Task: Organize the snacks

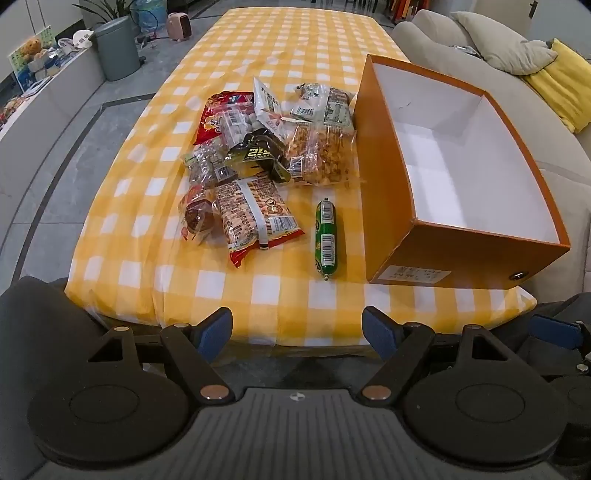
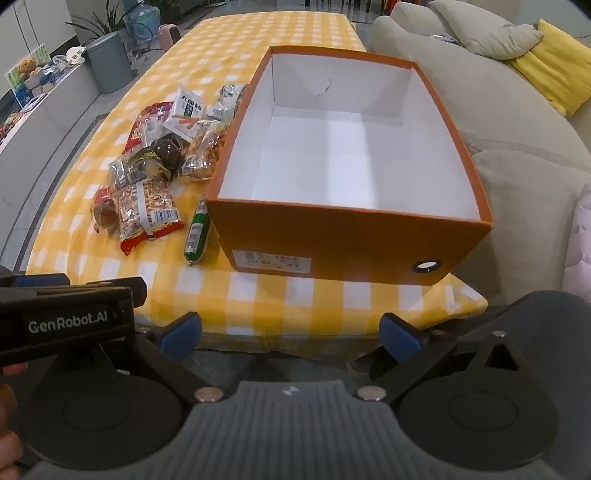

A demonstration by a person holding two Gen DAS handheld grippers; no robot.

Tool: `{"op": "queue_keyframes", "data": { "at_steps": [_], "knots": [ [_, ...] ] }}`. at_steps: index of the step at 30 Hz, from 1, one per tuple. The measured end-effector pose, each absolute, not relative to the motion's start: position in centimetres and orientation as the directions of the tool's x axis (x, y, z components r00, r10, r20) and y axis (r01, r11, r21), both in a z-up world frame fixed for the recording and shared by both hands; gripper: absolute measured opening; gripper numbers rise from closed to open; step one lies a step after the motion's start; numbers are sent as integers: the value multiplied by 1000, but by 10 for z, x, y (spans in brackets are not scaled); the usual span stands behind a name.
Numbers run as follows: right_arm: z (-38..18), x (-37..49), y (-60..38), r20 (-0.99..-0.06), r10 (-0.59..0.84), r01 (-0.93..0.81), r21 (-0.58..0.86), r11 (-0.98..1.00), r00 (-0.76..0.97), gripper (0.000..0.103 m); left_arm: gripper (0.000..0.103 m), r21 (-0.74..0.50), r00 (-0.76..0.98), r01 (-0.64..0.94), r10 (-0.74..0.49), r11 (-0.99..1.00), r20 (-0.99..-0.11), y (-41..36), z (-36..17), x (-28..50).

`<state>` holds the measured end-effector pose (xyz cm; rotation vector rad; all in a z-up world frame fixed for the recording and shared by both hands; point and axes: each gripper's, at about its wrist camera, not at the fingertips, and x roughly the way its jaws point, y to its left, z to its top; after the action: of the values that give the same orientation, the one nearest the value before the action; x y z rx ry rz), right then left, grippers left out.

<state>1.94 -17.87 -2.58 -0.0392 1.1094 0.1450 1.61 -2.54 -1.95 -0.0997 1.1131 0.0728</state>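
A pile of snack packets (image 1: 266, 147) (image 2: 162, 155) lies on the yellow checked tablecloth (image 1: 258, 288) (image 2: 280, 299). A green sausage stick (image 1: 325, 238) (image 2: 197, 230) lies apart, between the pile and an orange box (image 1: 391, 177) (image 2: 332, 240) with a bare white inside. A red peanut bag (image 1: 255, 218) (image 2: 147, 210) sits at the pile's near end. My left gripper (image 1: 297, 334) hangs open before the table's near edge, holding nothing. My right gripper (image 2: 291, 334) is open too, in front of the box, with nothing between its fingers.
A beige sofa (image 2: 498, 122) with grey and yellow cushions (image 1: 557, 81) runs along the table's right side. On the floor at the far left stand a grey bin (image 1: 114, 48), a plant and a pink heater (image 1: 179, 26). The left gripper's body (image 2: 66, 317) shows beside the right one.
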Motion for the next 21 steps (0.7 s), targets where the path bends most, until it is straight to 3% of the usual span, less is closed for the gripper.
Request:
{"op": "queue_keyframes", "data": {
  "at_steps": [21],
  "knots": [
    [-27, 21, -178, -895, 82, -134, 25, 991, 438, 100, 93, -42, 428, -119, 13, 992, -904, -26, -24, 17]
  ]
}}
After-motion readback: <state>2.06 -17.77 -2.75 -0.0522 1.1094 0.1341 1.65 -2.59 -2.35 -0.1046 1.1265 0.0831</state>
